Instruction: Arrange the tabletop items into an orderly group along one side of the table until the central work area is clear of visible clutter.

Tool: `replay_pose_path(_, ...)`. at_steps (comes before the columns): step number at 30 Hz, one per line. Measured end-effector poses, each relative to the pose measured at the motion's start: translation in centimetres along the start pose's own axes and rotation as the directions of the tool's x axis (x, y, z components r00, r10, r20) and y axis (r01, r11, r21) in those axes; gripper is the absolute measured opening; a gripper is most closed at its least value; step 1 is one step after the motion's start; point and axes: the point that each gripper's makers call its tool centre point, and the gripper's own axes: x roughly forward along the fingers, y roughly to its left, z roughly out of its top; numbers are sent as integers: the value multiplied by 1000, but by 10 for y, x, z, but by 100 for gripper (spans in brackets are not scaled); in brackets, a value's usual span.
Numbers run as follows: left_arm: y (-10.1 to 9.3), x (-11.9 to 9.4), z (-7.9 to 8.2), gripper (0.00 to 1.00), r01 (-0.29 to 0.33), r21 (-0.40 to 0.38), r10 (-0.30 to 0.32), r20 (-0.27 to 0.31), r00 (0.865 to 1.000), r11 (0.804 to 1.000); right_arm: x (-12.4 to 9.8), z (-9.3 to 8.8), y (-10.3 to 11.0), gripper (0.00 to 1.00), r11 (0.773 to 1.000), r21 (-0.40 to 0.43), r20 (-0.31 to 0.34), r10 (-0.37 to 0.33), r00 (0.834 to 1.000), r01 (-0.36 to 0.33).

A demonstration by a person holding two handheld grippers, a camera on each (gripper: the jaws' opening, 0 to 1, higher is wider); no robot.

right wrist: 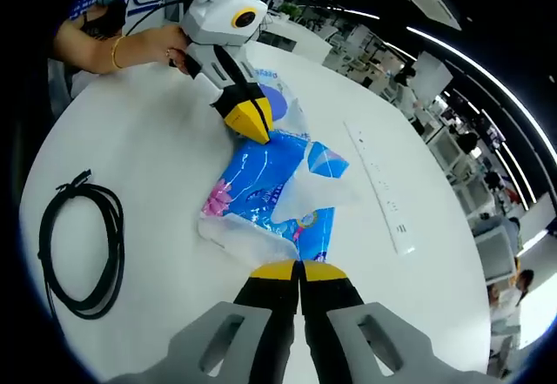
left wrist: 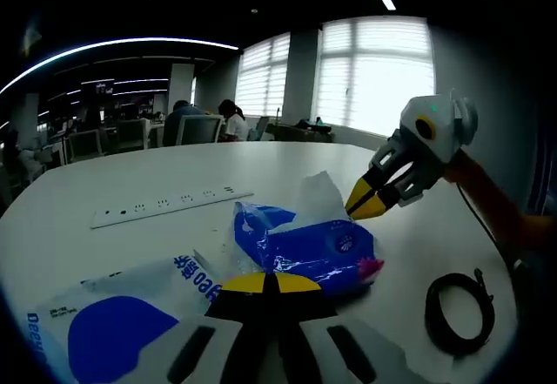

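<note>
Right gripper view: the right gripper (right wrist: 298, 269) sits low at the near edge of the blue tissue pack (right wrist: 274, 194), jaws clenched together with nothing between them. Across the pack comes the left gripper (right wrist: 251, 124), tips also pressed shut, nose just at the far end of the pack and gripping nothing I can make out. The pack lies mid-table, a white tissue (right wrist: 306, 189) puffed up out of its top.

Here's the risk, as I judge it: two closed claws nudging a soft pack from opposite ends could buckle it or flip it rather than slide it, and that loose tissue could snag on a tip and pull free, adding clutter.

Around it: a second blue-and-white pack (left wrist: 104, 314) lies right beside the first, under the left gripper in the left gripper view, touching or nearly so, and likely to be dragged along. A coiled black cable (right wrist: 81, 249) rests well apart toward the table edge. A long white power strip (right wrist: 381, 192) lies on the other side, near the pack's sliding path.
</note>
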Motion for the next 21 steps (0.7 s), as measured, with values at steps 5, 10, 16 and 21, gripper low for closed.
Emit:
replay_pose_path(5,-7,-4,10,0,4,14,-5,27,1000,1000,-7,1,-5,0,999,-16,4,-28,1000,28)
replay_pose_path(10,-19,-6,20,0,22,41,-24,48,999,999,-24,3,-9,0,997,-9,27,-82,996,82)
replay_pose_path(16,-40,-3,30,0,55,56,-59,70,996,997,-43,-5,-13,0,991,21,36,-134,990,133)
replay_pose_path(21,-58,4,34,0,89,73,-94,66,993,993,-54,-18,-15,0,988,47,26,-149,988,148)
